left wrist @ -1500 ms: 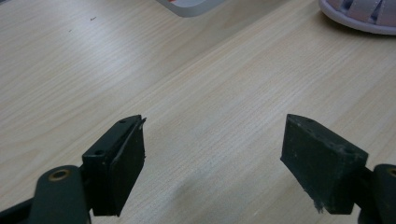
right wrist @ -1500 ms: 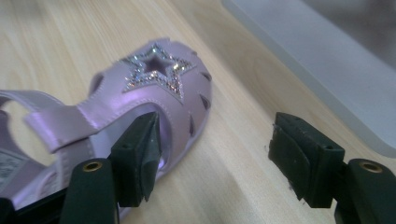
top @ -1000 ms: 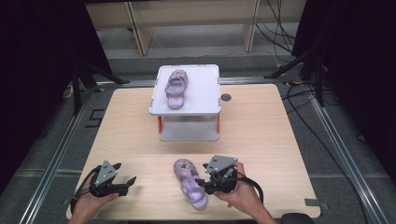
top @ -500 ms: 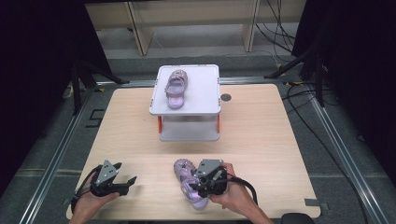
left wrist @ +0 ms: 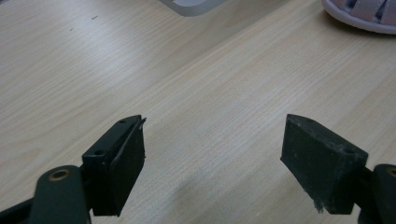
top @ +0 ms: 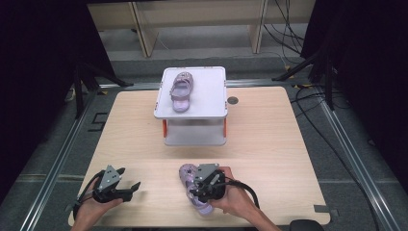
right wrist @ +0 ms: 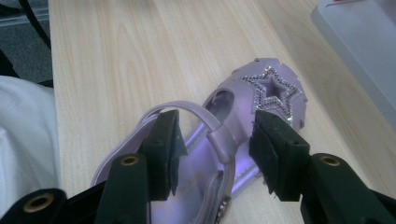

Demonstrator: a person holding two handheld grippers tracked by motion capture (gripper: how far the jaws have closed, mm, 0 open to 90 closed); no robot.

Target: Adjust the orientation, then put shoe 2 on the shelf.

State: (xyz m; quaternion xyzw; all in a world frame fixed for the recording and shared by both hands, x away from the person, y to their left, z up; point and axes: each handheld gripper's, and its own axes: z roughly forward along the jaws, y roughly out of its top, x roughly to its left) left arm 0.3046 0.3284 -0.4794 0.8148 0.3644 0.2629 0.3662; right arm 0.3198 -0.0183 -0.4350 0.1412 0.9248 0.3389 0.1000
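The near sandal lies flat on the counter close to its near edge, slightly right of centre. Its long axis runs from the near edge toward the far side, leaning a little to the left; the toe, with its glittering star, points away from the person toward the stand. The heel faces the person.

The right tongs are low over the middle of the sandal, jaws apart on either side of the strap and instep, not yet closed on it. No lift is visible; the sole appears to rest on the counter.

The left tongs are open and hold nothing. They hover over bare counter near the left front corner, well apart from the sandal.

A second sandal of the same kind already sits on the top tray of the white stand, left of centre, its toe pointing to the far side. The right half of that tray is free.

Judged progress: one sandal is placed. Remaining steps: close the right tongs, lift the near sandal, and set it beside its mate, toe pointing the same way.
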